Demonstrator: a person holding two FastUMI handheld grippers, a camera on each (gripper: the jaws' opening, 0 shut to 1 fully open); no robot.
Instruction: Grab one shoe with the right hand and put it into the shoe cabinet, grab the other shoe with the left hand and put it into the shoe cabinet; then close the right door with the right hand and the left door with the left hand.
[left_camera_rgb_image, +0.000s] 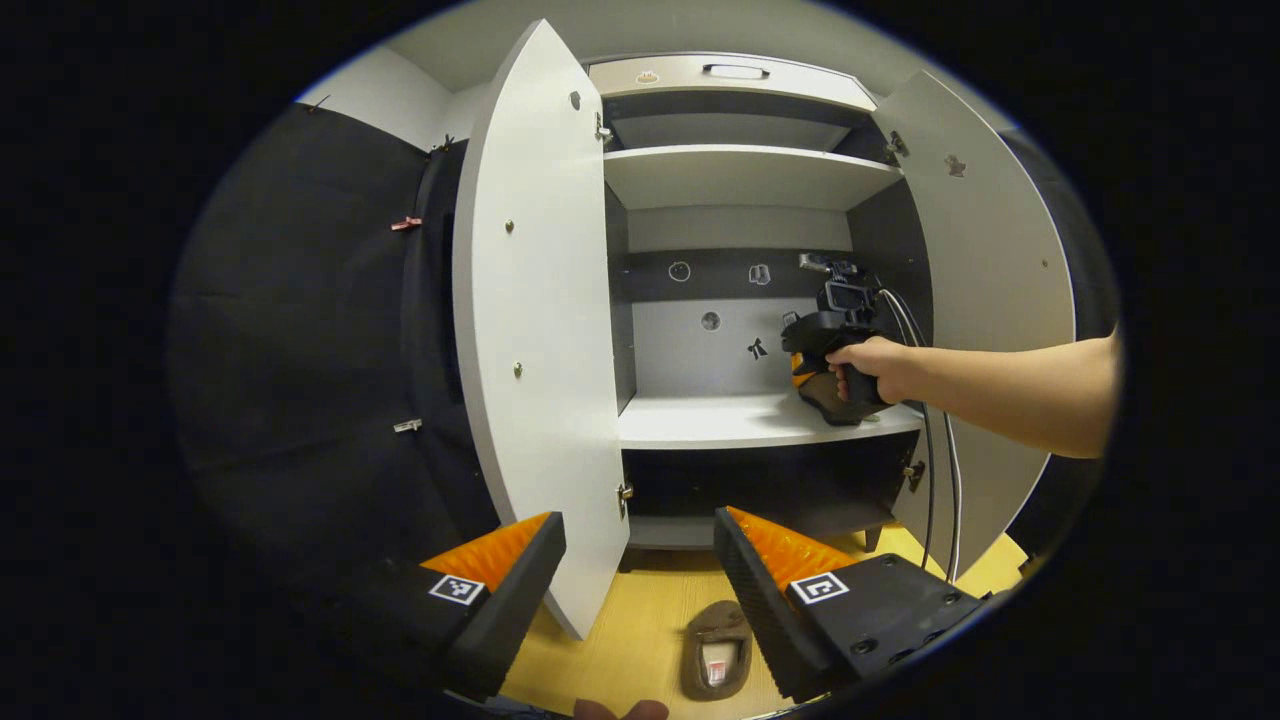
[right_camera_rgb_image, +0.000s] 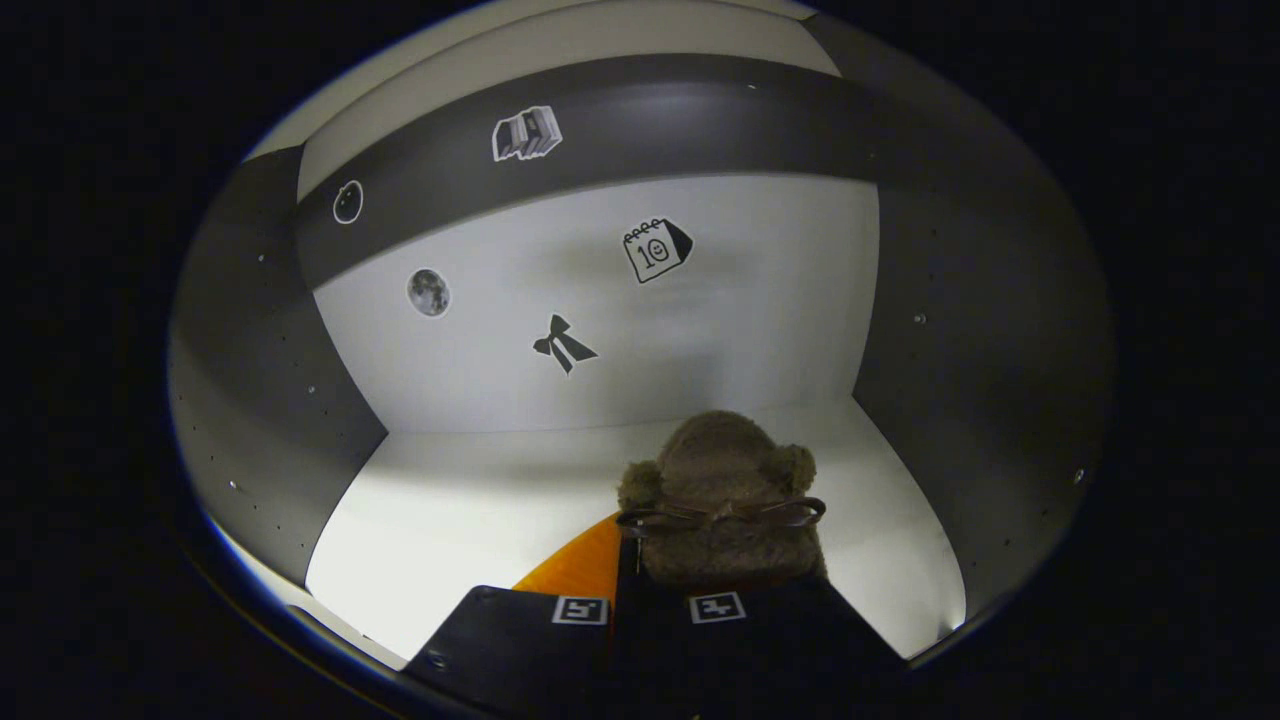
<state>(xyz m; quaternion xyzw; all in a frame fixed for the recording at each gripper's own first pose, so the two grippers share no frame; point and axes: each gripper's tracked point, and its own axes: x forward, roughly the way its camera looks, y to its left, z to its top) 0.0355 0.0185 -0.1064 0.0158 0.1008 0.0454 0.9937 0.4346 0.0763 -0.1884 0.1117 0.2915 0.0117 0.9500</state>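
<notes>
1. Right gripper (right_camera_rgb_image: 650, 585): fingers clamped on brown fuzzy shoe (right_camera_rgb_image: 722, 500), over white shelf (right_camera_rgb_image: 450, 500) inside shoe cabinet (left_camera_rgb_image: 740, 180).
2. Left gripper (left_camera_rgb_image: 640, 560): fingers apart, nothing between them, above wood floor (left_camera_rgb_image: 640, 640).
3. Second shoe (left_camera_rgb_image: 718, 648) lies on floor just beside left gripper.
4. Left door (left_camera_rgb_image: 535, 330) and right door (left_camera_rgb_image: 990, 270) both open.
5. Stickers on cabinet's back panel (right_camera_rgb_image: 600, 300); black cloth wall (left_camera_rgb_image: 300, 330) left of cabinet.

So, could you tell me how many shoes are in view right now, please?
2. One brown shoe is held by the right gripper over the cabinet shelf; the other shoe lies on the floor by the left gripper.
</notes>
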